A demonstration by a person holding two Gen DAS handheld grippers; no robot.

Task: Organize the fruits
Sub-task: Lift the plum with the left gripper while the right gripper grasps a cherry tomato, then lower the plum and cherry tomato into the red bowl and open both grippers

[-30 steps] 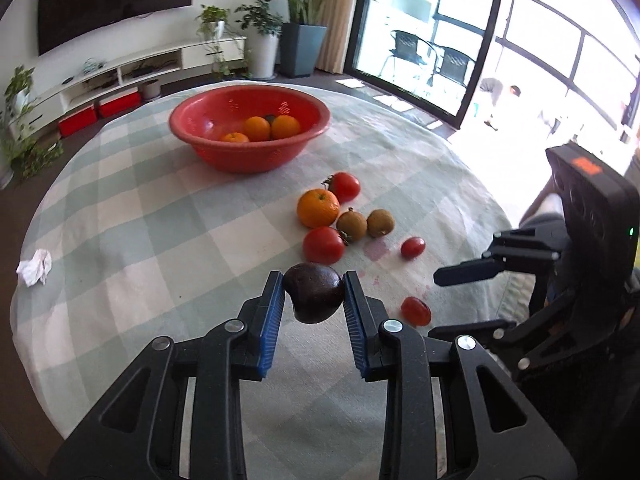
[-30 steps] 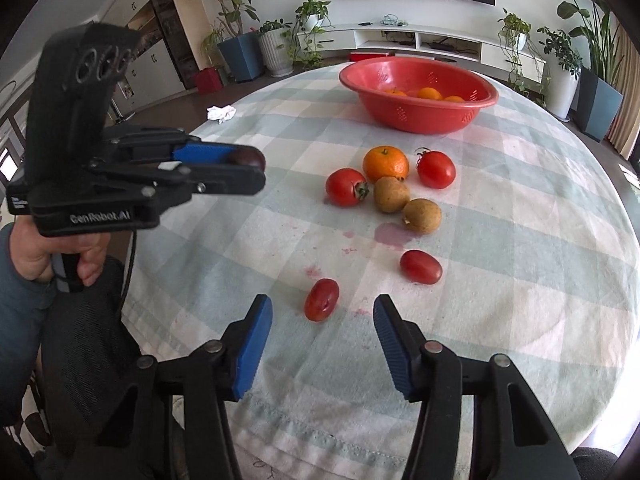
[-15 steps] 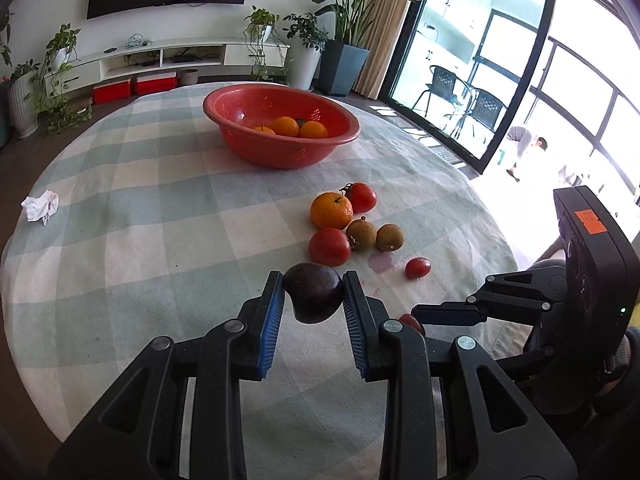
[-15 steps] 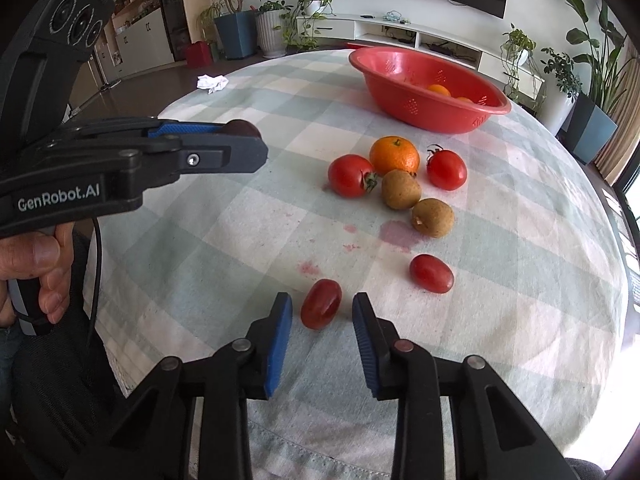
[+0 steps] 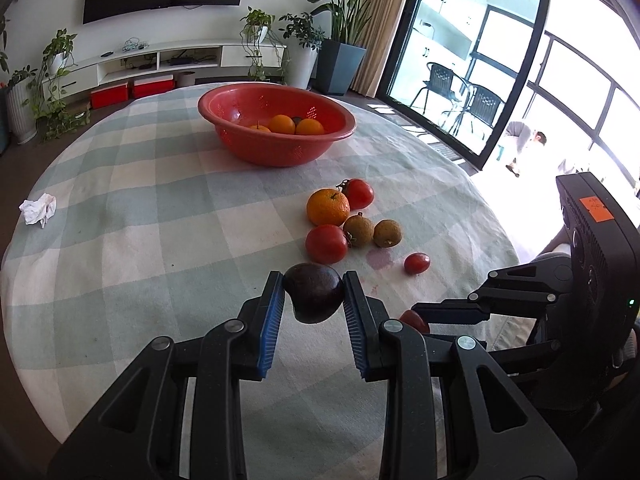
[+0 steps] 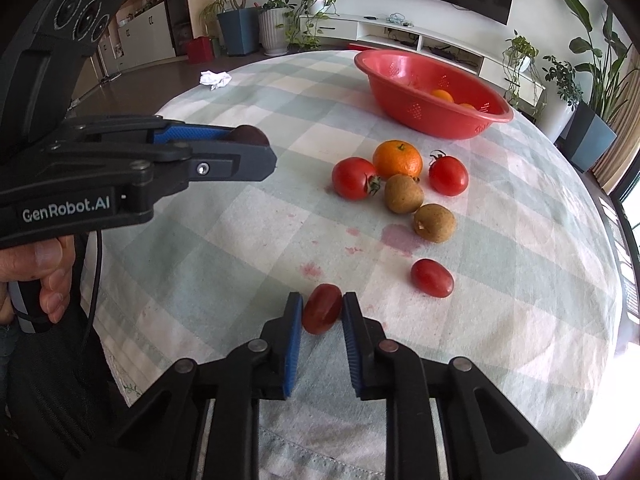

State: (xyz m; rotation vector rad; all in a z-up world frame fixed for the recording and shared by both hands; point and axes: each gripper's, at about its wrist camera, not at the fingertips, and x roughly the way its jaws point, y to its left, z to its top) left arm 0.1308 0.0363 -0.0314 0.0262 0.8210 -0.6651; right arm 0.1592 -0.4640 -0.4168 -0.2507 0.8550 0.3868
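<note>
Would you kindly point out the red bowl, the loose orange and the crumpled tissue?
red bowl [image 5: 280,148], left wrist view, front outer wall.
loose orange [image 5: 328,207], left wrist view, middle of peel.
crumpled tissue [image 6: 215,79], right wrist view, centre.

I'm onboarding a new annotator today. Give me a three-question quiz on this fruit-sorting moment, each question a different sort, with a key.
1. True or false: the left gripper is empty.
2. Multiple choice: what sits between the pads of the right gripper? A) an orange B) a small red tomato C) a brown fruit
3. Fill in: the only fruits clearly visible in the red basket are ____.

Key:
1. False; it is shut on the dark fruit.
2. B; the small red tomato, on which the jaws have just been closing.
3. Oranges.
</note>
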